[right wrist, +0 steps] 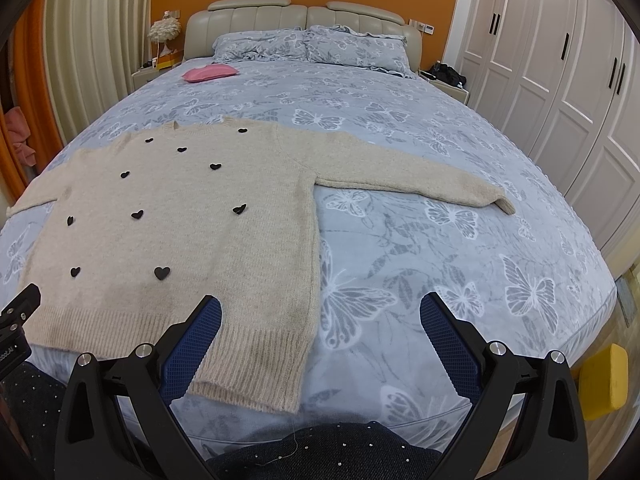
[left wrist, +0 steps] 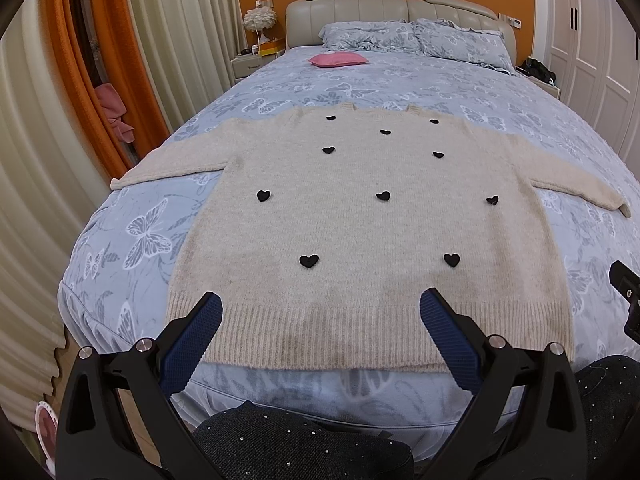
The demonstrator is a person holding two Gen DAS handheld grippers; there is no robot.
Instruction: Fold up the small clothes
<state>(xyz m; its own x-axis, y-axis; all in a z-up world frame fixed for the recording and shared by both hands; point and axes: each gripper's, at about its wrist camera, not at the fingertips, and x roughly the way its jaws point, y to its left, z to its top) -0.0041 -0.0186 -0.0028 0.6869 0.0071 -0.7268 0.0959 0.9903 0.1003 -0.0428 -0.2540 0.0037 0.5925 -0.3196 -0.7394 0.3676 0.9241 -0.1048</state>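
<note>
A cream knit sweater (left wrist: pixel 360 232) with black heart patches lies flat on the bed, hem toward me and both sleeves spread sideways. My left gripper (left wrist: pixel 320 312) hovers open above the ribbed hem, nothing between its blue pads. In the right wrist view the sweater (right wrist: pixel 180 220) fills the left half, its sleeve (right wrist: pixel 420 180) stretching out to the right. My right gripper (right wrist: pixel 320 316) is open over the hem's right corner and the bedspread beside it, holding nothing. The other gripper's body pokes in at each view's edge.
The bed (right wrist: pixel 460 248) has a blue butterfly bedspread, a pink cushion (left wrist: pixel 338 59) and pillows near the headboard. Curtains hang on the left, white wardrobe doors (right wrist: pixel 560 80) stand on the right. A yellow stool (right wrist: pixel 604 380) sits by the bed's near right corner. A person's dark sparkly trousers (left wrist: pixel 300 444) show below.
</note>
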